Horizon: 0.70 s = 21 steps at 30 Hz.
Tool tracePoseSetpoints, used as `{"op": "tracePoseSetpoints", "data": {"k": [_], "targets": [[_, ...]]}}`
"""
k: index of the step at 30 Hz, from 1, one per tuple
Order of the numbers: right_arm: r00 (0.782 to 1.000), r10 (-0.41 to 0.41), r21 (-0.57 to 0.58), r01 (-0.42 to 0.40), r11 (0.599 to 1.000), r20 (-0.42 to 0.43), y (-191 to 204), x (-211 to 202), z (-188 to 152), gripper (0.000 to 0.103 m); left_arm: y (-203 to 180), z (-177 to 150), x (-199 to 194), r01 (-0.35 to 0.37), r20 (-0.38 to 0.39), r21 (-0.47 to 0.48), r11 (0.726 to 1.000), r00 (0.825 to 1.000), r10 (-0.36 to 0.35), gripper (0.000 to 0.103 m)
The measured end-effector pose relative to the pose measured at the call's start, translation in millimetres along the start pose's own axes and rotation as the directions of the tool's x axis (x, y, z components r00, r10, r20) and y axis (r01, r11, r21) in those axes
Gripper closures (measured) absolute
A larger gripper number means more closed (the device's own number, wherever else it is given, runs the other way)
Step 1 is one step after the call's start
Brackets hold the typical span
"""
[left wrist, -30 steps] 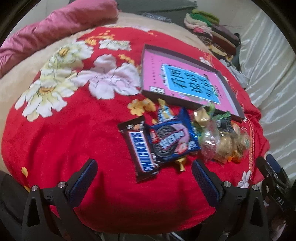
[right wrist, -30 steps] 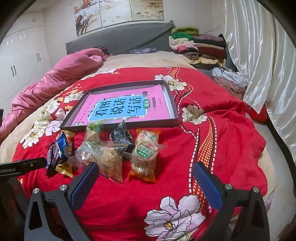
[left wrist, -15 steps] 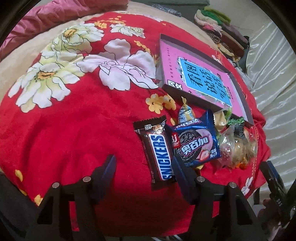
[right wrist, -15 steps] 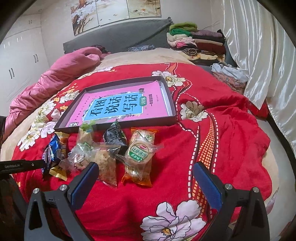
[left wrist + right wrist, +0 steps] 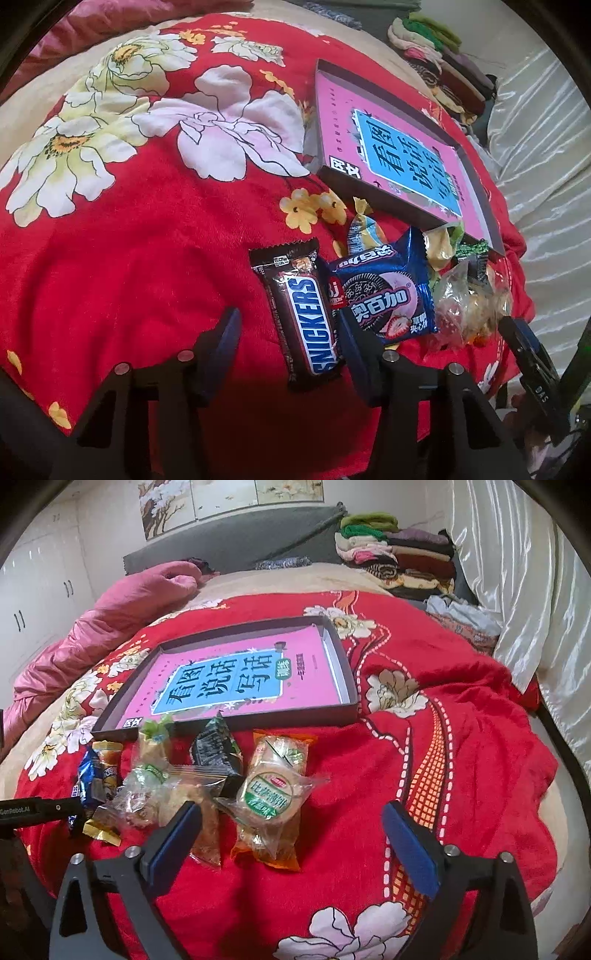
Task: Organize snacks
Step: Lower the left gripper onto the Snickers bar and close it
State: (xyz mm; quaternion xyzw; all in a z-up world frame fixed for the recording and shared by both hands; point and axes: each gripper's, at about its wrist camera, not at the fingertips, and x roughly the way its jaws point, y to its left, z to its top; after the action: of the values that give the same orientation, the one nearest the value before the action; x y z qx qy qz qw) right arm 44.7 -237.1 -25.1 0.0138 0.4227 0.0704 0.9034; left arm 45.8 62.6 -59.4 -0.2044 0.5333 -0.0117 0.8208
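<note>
A Snickers bar (image 5: 303, 314) lies on the red floral blanket, with a blue cookie pack (image 5: 384, 295) touching its right side. My left gripper (image 5: 288, 336) is open, its fingers straddling the bar's near end without gripping. Clear-wrapped snacks (image 5: 469, 306) lie further right. A shallow dark tray (image 5: 347, 686) with a pink printed bottom lies beyond the snacks. In the right wrist view a green-labelled cake pack (image 5: 273, 794), a black packet (image 5: 216, 746) and clear bags (image 5: 155, 794) lie in front of my right gripper (image 5: 291, 834), which is open and empty above the blanket.
A pink quilt (image 5: 103, 627) lies along the bed's left side. Folded clothes (image 5: 391, 550) are stacked at the headboard. Shiny white curtains (image 5: 517, 572) hang at the right. The left gripper's body (image 5: 33, 808) shows at the right view's left edge.
My left gripper has moved forward and down to the Snickers bar and its fingers have narrowed around it. My right gripper has edged slightly closer to the snacks, still wide open.
</note>
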Motion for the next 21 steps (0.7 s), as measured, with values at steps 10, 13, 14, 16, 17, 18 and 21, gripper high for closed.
{"op": "tracePoseSetpoints", "data": {"k": [10,13,14,16,17,18,21], "targets": [[1.0,0.017,-0.083,-0.018,0.996,-0.018,3.5,17.3,5.7,0.039,-0.5,6.4,3.4,0.002,0.015,0.005,1.0,1.0,-0.002,0.066],[0.999,0.05,-0.07,-0.051,0.996,-0.016,-1.3,17.9,7.7,0.043,-1.2,6.7,2.7,0.007,0.016,0.013,1.0,1.0,-0.007,0.068],[0.998,0.057,-0.063,-0.058,0.996,-0.015,-3.2,17.4,8.5,0.044,-0.4,6.6,2.0,0.011,0.017,0.012,1.0,1.0,-0.011,0.069],[0.997,0.071,-0.053,-0.071,0.996,-0.006,-5.8,15.5,9.0,0.046,0.1,6.7,1.1,0.02,0.017,0.012,1.0,1.0,-0.02,0.069],[0.997,0.072,-0.05,-0.072,0.996,0.0,-7.3,14.1,10.2,0.046,1.4,6.4,-0.2,0.025,0.017,0.008,1.0,1.0,-0.026,0.07],[0.997,0.071,-0.048,-0.07,0.996,0.006,-7.9,12.5,10.5,0.046,2.4,6.3,-1.6,0.033,0.018,0.004,0.999,0.999,-0.033,0.072],[0.996,0.084,-0.038,-0.083,0.996,0.027,-10.9,7.3,13.5,0.046,5.2,5.2,-10.7,0.056,0.032,-0.01,0.998,0.998,-0.056,0.074]]}}
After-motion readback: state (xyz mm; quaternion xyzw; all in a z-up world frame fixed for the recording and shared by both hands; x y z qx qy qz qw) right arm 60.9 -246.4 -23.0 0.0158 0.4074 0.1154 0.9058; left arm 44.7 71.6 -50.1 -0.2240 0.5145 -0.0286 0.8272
